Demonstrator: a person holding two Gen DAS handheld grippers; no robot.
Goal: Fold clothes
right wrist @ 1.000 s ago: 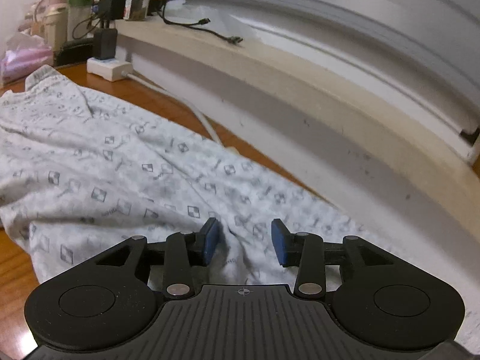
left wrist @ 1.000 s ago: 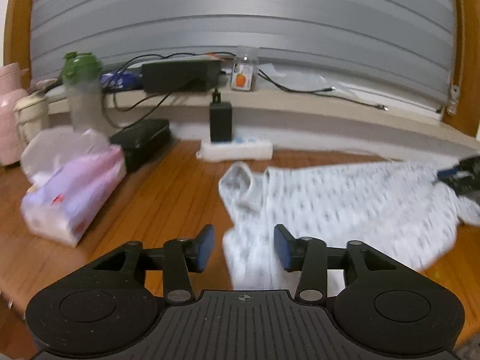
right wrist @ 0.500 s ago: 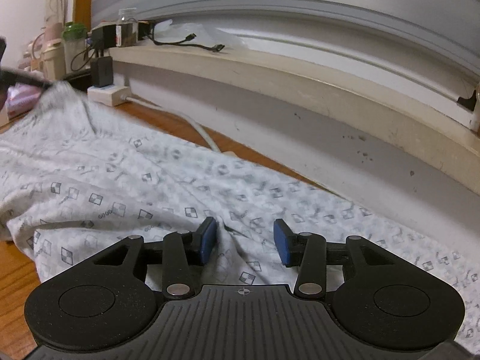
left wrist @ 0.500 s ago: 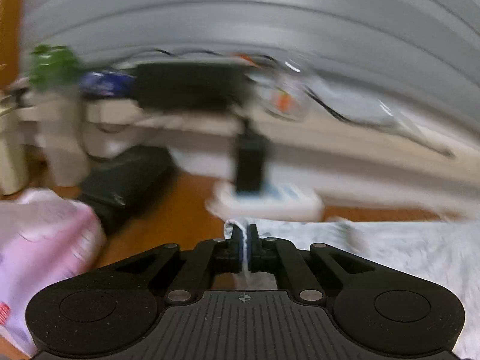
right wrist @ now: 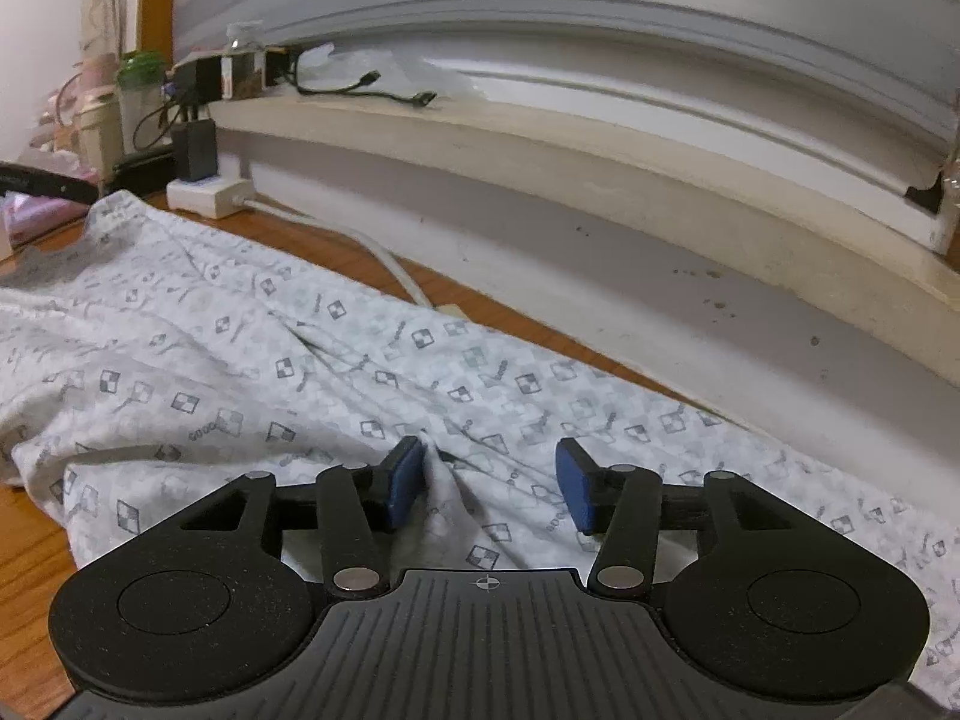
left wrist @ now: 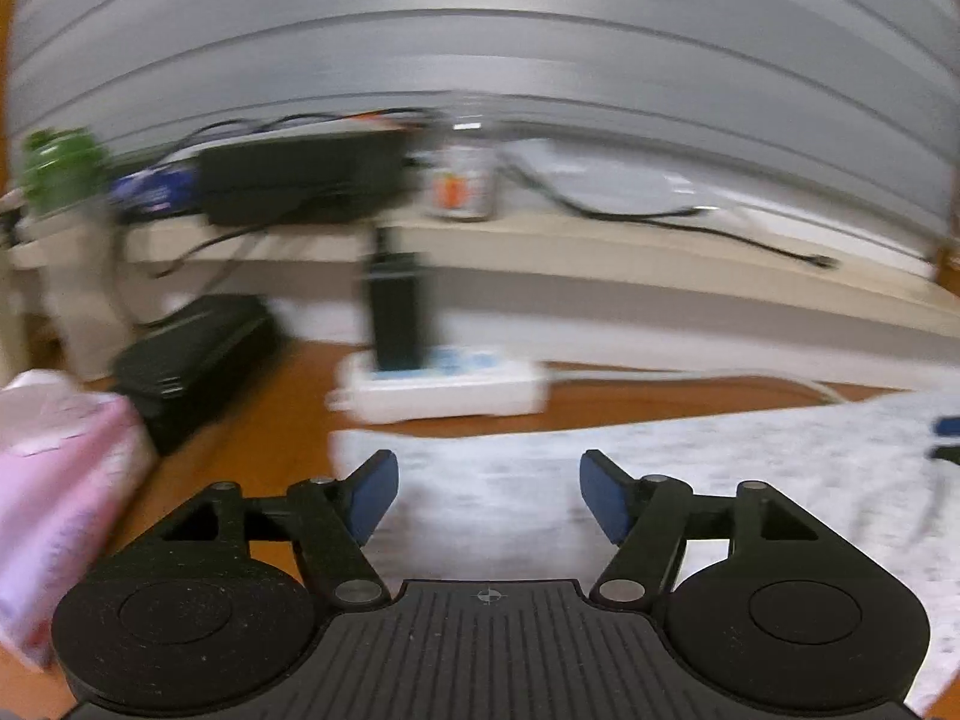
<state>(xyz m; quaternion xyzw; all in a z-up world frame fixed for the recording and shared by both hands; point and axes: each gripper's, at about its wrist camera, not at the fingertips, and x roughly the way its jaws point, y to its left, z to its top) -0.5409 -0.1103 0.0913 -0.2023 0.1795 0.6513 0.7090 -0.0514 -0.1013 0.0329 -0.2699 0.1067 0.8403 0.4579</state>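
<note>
Garment [right wrist: 252,360] lies spread flat on tabletop [left wrist: 288,420], ready for folding. Left claw [left wrist: 487,495] just opened, cloth released underneath; right claw [right wrist: 487,486] also opening, spread, fabric ridge at its 9 o'clock pad.

My left view is smeared sideways by motion blur; the white plastic power strip [left wrist: 441,390] is soft. My right view is sharper, evenly and softly lit, with straight edges bowing and corners going dark.

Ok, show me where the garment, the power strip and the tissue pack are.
garment [right wrist: 252,360]: right wrist view, middle of the patterned cloth.
power strip [left wrist: 444,390]: left wrist view, white casing front.
tissue pack [left wrist: 54,492]: left wrist view, pink wrapper side.
</note>
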